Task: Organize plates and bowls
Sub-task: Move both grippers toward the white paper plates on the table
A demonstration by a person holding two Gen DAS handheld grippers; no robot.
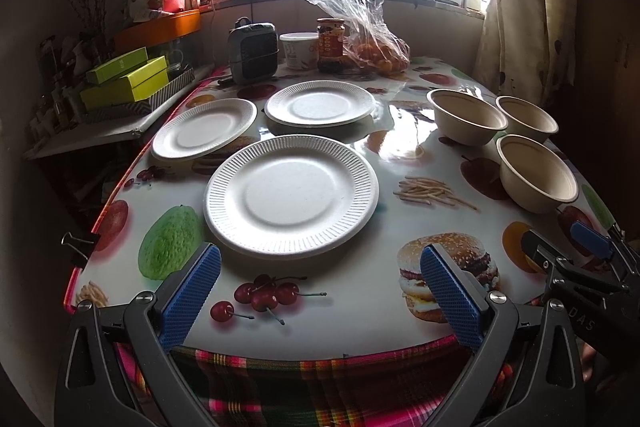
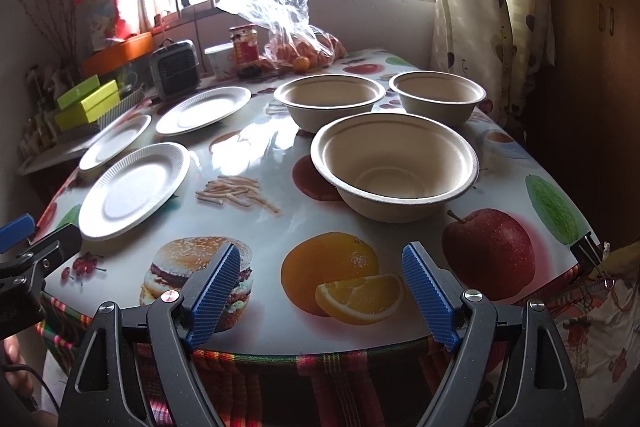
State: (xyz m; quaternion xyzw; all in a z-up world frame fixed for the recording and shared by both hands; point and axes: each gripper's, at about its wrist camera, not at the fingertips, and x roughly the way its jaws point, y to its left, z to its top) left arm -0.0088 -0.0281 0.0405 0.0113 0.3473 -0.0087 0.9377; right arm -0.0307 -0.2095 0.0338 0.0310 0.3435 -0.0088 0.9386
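Three white paper plates lie apart on the printed tablecloth: a near plate point(image 1: 291, 196) point(image 2: 134, 191), a left plate point(image 1: 205, 128) point(image 2: 116, 142) and a far plate point(image 1: 320, 103) point(image 2: 204, 110). Three beige paper bowls stand upright on the right: a near bowl point(image 2: 394, 165) point(image 1: 536, 173), a far-left bowl point(image 2: 329, 102) point(image 1: 466, 117) and a far-right bowl point(image 2: 438, 97) point(image 1: 527, 119). My left gripper point(image 1: 320, 267) is open and empty at the table's front edge, just short of the near plate. My right gripper point(image 2: 320, 267) is open and empty at the front edge, short of the near bowl.
At the back stand a small grey heater point(image 1: 253, 53), a white tub point(image 1: 299, 50), a jar point(image 1: 330, 43) and a plastic bag of oranges point(image 1: 372, 47). Green boxes point(image 1: 128, 79) sit on a shelf at the left. A curtain point(image 2: 492, 7) hangs at the right.
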